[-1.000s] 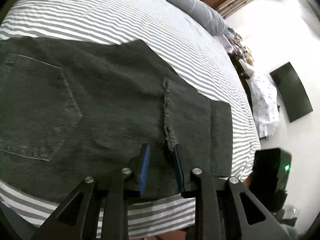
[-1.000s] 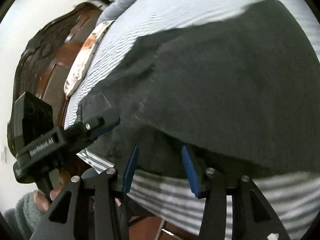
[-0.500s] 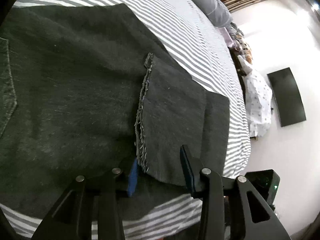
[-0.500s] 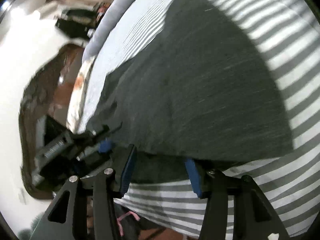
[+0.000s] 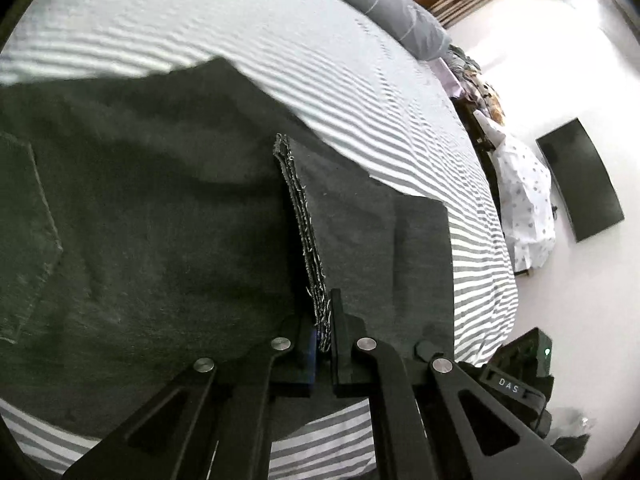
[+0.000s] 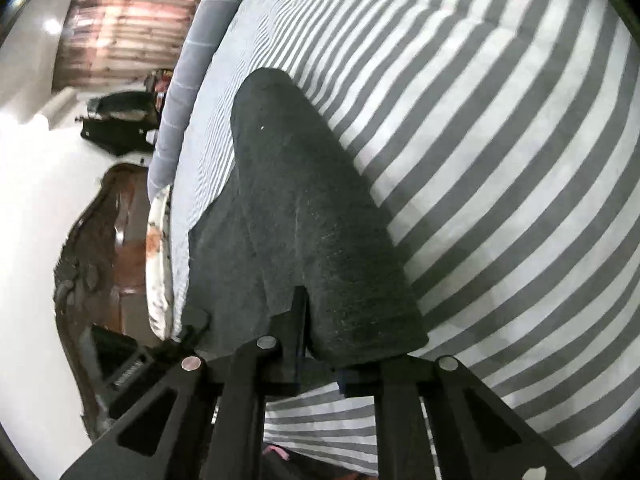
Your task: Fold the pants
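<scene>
Both tongs, left tongs [image 5: 325, 330] and right tongs [image 6: 306, 322], pinch the pants [image 5: 160, 240].

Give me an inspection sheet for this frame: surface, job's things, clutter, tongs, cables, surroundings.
Surface: striped bed sheet, pillow at the far edge.
Job's things: dark pants, partly folded, frayed hem on top.
Clutter: nothing seen on the bed.
Tongs: left tongs shut on the hem; right tongs shut on a pants fold.
Cables: nothing seen.
Surroundings: wall screen, wooden headboard.
</scene>
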Motion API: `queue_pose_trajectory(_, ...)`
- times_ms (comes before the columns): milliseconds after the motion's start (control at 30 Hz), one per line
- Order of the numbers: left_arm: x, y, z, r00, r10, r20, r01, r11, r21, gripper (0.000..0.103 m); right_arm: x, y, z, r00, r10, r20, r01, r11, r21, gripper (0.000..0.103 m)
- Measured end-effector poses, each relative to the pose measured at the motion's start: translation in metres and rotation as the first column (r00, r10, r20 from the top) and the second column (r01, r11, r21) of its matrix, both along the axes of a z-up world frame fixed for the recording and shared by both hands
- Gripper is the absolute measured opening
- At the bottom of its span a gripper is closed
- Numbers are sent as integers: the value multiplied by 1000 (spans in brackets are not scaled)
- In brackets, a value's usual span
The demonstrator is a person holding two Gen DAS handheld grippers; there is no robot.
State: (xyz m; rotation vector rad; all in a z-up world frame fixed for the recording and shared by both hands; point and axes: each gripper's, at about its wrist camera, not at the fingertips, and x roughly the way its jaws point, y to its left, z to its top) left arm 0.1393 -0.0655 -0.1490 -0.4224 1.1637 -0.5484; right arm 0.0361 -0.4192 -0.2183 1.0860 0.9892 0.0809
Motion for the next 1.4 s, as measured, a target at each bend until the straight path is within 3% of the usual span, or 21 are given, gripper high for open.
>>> queue_pose_trajectory(167,-10,11,16,999,-1,55,-1,999,32,4,10,23,13,997,83,4,-83,990,-111,9)
queue_pose_trajectory(333,-11,20,-10,1000,-6,26,3,993,115,4,15,47,10,991,128,-41,-133,973,-187,16)
queue_pose_trajectory(433,-11,23,-28,1000,13,-2,-13,993,114,5,13,49,7,988,142,-65,-152,966,-209,18)
queue_pose_trajectory(533,-12,20,-29,1000,10,12,-11,993,119,5,11,51,12,983,164,-79,-179,954,-240,21)
queue_pose_trajectory(700,-20,12,-18,997,-42,61,28,977,210,10,3,57,18,973,198,-118,-224,934,-279,27)
queue_pose_trajectory(967,-39,7,13,976,-44,213,-33,937,349,12,-11,87,55,938,323,-127,-344,824,-449,28)
queue_pose_trajectory(1133,-43,7,25,963,-14,270,-84,934,347,13,-11,110,83,919,381,-97,-357,705,-613,28)
queue_pose_trajectory(1300,-42,-5,14,971,-69,230,-21,930,368,15,8,116,76,910,392,-137,-372,622,-690,28)
queue_pose_trajectory(1400,-44,-10,1,978,-97,186,21,926,378,15,18,112,61,908,382,-172,-391,625,-676,28)
